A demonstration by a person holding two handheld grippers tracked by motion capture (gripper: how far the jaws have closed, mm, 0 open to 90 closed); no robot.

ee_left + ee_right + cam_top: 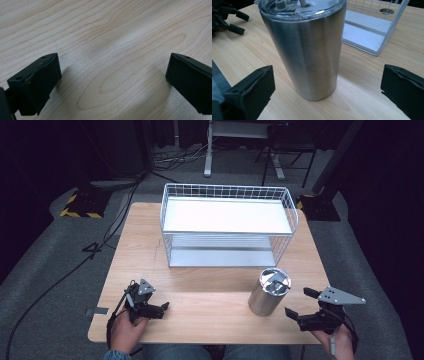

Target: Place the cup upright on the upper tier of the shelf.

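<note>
Left gripper (pixel 161 309) rests on the wooden table (pixel 210 285) at about 7 o'clock, jaws spread wide, nothing between them but bare wood. We see no work for it yet. At roughly 5 o'clock the steel tumbler (pixel 269 291) stands upright, clear lid on, just in front of the white wire basket (pixel 227 231), which sits at 12 and is not touching it. Right gripper (pixel 300 303) sits at the tumbler's 4 o'clock, jaws fully released, tumbler ahead of them, not gripped. Our read: the tumbler isn't in the basket; grasp, lift and placement all remain.
</note>
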